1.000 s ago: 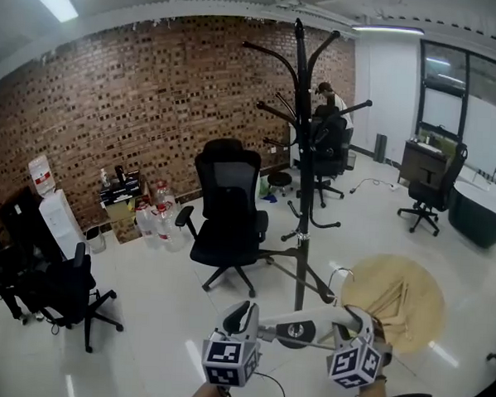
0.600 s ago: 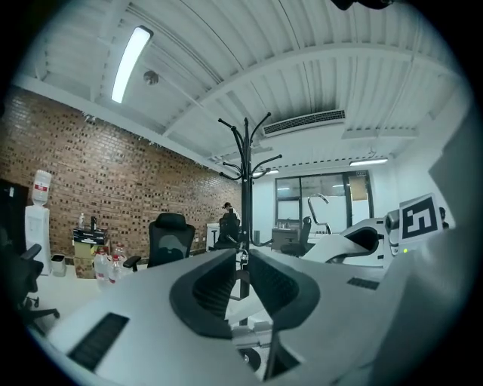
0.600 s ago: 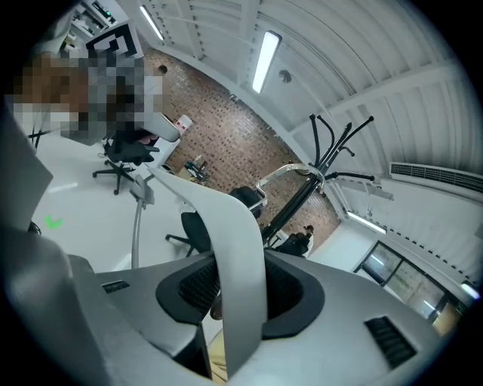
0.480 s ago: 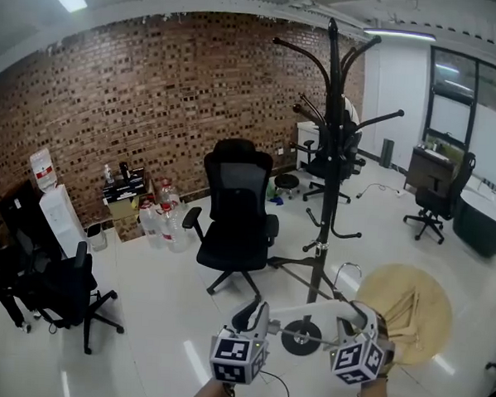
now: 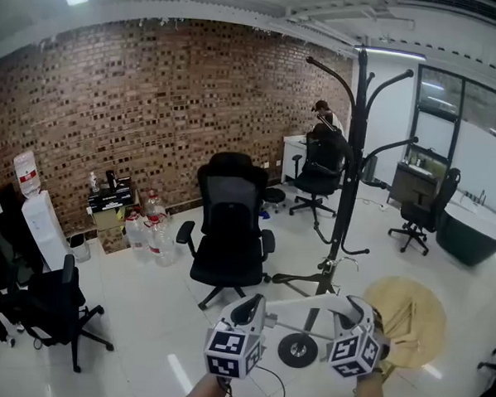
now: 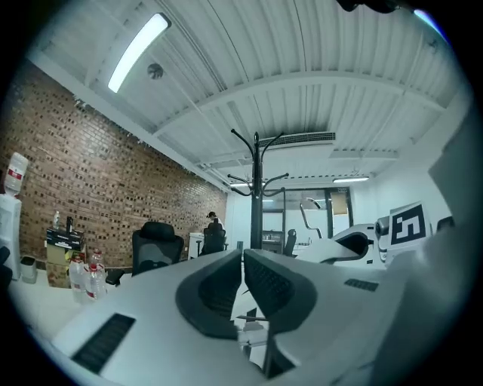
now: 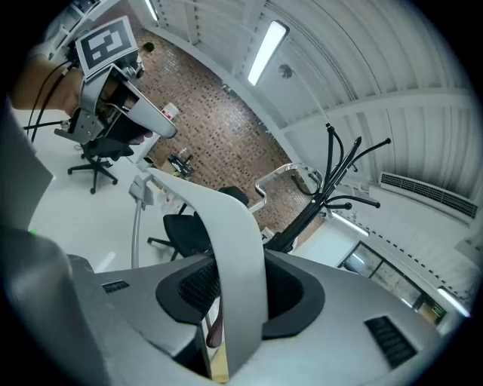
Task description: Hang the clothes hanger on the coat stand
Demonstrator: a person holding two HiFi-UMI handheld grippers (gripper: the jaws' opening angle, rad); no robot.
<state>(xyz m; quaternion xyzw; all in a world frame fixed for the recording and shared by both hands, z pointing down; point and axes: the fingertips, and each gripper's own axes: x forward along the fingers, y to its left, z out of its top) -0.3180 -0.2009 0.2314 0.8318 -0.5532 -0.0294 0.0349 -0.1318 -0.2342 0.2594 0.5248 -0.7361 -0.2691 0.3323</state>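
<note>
While the right tool clamps the white clothes hanger, the left tool has its jaws closed together.

The clothes hanger lies between the left claw and right claw, before the coat stand.

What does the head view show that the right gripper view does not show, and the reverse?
Only the head view: the round wooden table and the disc base of the coat stand. Only the right gripper view: the right gripper, jaws closed on the white clothes hanger. Both: the hanger, the stand's hooked top, the black office chair and the left gripper.
</note>
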